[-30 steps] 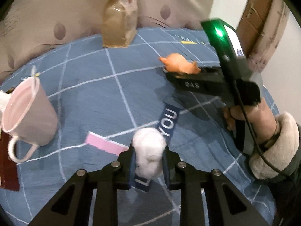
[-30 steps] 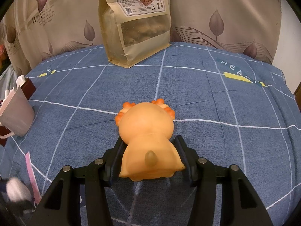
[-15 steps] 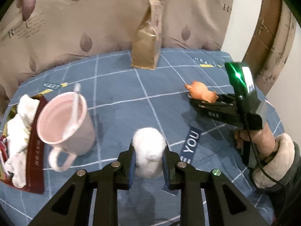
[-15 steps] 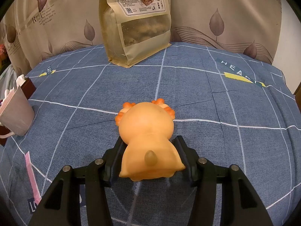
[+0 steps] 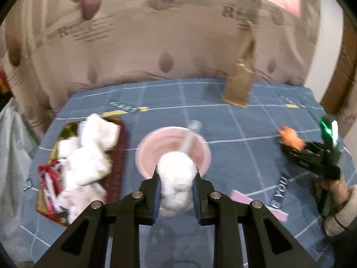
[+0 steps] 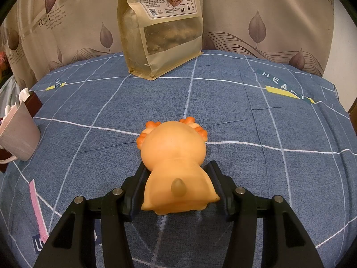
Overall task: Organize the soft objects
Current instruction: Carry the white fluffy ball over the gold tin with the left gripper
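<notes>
You're in a home — blue grid tablecloth (image 6: 223, 102), leaf-print curtain (image 6: 267, 17) across the top, pink mug (image 5: 174, 151) at centre, snack bag (image 6: 160, 26) behind.

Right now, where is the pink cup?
In the left wrist view the pink cup stands on the blue cloth just beyond the white fluffy ball, right of the red box.
</notes>
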{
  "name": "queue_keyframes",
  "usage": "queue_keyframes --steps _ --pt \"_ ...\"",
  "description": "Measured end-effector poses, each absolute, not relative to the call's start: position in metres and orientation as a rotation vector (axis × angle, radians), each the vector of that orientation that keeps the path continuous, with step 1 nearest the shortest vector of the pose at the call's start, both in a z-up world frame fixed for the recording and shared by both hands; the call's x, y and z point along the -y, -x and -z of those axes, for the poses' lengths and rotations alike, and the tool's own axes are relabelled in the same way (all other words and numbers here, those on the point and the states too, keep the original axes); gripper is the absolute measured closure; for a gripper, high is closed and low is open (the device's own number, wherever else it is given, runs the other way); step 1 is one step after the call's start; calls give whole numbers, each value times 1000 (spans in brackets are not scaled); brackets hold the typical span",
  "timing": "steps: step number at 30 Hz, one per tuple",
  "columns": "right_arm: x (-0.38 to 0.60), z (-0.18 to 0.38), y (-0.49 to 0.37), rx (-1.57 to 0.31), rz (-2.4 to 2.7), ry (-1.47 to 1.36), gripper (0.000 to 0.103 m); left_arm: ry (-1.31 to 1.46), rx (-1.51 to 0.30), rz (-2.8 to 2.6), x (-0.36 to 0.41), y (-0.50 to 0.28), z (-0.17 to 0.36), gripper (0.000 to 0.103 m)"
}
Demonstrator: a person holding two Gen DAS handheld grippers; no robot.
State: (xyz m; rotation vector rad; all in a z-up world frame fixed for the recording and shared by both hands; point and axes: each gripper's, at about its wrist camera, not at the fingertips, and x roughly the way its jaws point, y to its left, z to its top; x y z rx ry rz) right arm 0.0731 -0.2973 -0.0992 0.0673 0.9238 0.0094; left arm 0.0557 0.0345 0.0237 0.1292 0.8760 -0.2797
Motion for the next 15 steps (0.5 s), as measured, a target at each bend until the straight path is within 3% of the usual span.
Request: queue_keyframes --steps 15 --pt "297 99 -73 -923 -10 -69 52 -77 -876 16 -137 -107 -28 79"
